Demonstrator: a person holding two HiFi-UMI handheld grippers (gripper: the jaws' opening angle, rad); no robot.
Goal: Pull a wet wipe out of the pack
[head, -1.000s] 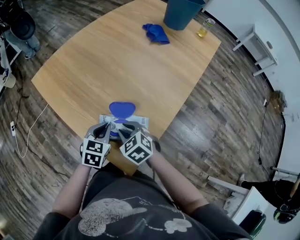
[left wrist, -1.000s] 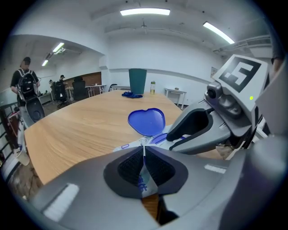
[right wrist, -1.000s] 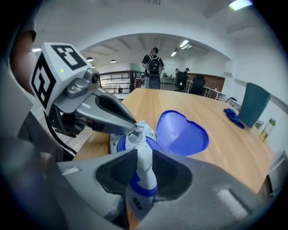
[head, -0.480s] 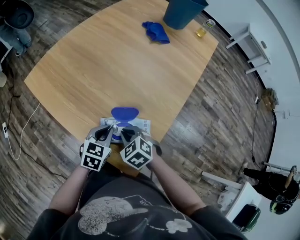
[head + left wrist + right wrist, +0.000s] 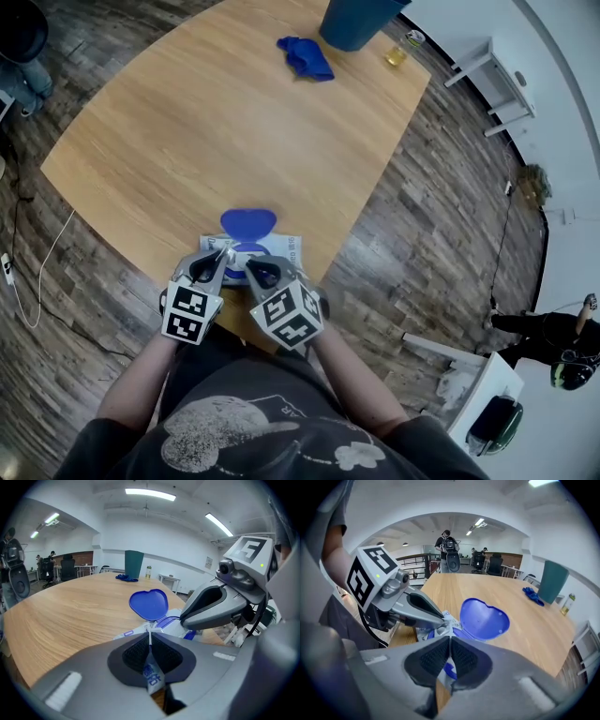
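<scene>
Two-handed at near edge of table [image 5: 216,131]. Clamping film edge of pack [image 5: 289,247] with left gripper [image 5: 150,633], with blue lid [image 5: 248,223] flipped open toward table's middle. Holding right gripper [image 5: 450,639] pinched shut just over pack's opening, beside left tips; unclear whether anything nipped.

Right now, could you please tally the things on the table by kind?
wet wipe pack: 1
blue cloth: 1
teal bin: 1
bottle: 1
Total: 4
</scene>
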